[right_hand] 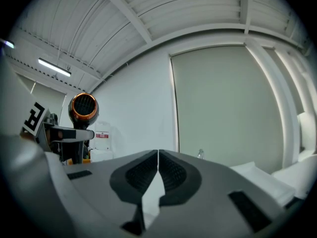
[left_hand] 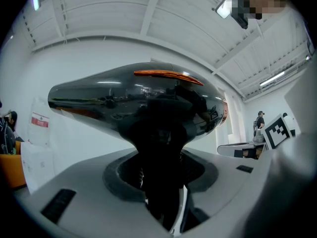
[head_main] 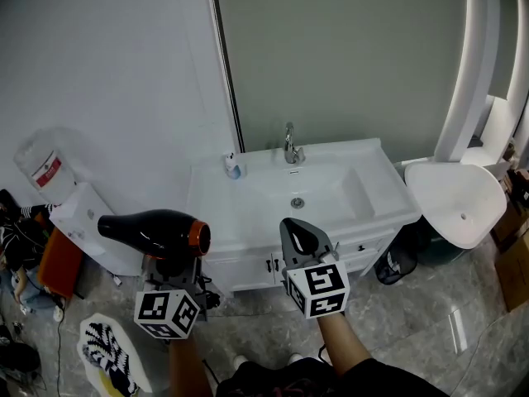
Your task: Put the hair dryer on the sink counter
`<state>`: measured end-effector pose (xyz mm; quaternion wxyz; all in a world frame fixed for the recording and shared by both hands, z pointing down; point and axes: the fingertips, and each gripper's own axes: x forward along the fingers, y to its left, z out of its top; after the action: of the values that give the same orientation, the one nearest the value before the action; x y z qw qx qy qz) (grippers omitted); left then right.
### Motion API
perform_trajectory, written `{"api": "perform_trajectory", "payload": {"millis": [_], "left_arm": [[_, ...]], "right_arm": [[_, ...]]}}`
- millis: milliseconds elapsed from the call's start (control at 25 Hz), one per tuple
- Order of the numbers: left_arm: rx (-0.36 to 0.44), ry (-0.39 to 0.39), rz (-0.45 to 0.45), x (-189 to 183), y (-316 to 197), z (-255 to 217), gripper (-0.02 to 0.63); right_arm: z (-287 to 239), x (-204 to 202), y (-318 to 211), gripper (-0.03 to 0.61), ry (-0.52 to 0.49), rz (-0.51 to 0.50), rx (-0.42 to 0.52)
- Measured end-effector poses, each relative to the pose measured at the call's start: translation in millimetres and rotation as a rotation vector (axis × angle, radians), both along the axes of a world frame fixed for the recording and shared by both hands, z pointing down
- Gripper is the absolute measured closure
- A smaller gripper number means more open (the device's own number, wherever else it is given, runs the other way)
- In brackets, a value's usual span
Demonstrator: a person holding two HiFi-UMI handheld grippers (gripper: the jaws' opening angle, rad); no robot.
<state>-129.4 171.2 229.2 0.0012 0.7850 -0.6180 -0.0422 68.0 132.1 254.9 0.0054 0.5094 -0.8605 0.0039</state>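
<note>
Left tongs (head_main: pixel 169 265) are clamped on the handle of the hair dryer (head_main: pixel 153 230), with the handle filling the gap between the pads. The dryer is held in the air with its body level, narrow end pointing left and orange-ringed end pointing right. It is short of the desk (head_main: pixel 376 195), over the floor (head_main: pixel 413 321). In the head view its orange end sits right at the desk's front-left corner.

Right tongs (head_main: pixel 304 236) are narrow, pads together and nothing between them, at the desk's front edge below the basin (head_main: pixel 307 190).

Open room on the desk:
- There is a flat strip to the right of the basin.
- There is a narrower strip to the left.
- A small bottle (head_main: pixel 234 166) stands at the back left beside the faucet (head_main: pixel 290 145).

A water dispenser (head_main: pixel 83 213) stands near the desk's left side. A white round stand (head_main: pixel 459 201) sits just beside the right edge.
</note>
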Motion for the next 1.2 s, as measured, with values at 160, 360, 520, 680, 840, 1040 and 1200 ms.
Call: {"api": "perform_trajectory", "payload": {"millis": [160, 360, 520, 680, 840, 1040, 1200], "left_arm": [[0.001, 0.002, -0.018, 13, -2, 2, 0.434], [-0.006, -0.011, -0.026, 22, -13, 7, 0.434], [-0.005, -0.018, -0.031, 21, -29, 8, 0.434], [-0.006, -0.021, -0.029, 12, -52, 12, 0.434], [-0.016, -0.023, -0.016, 0, -85, 19, 0.434], [-0.025, -0.014, -0.002, -24, -135, 23, 0.434], [-0.026, -0.002, 0.02, -49, -175, 23, 0.434]], "right_arm": [[5, 14, -5, 0.557, -0.007, -0.017, -0.006], [12, 20, -19, 0.557, -0.012, -0.032, -0.014], [12, 18, -37, 0.557, -0.014, -0.037, -0.011], [18, 10, -59, 0.557, -0.007, -0.03, -0.018], [24, -4, -89, 0.557, 0.004, -0.023, -0.027], [29, -27, -136, 0.557, 0.017, -0.001, -0.036], [34, -48, -173, 0.557, 0.026, 0.029, -0.051]]}}
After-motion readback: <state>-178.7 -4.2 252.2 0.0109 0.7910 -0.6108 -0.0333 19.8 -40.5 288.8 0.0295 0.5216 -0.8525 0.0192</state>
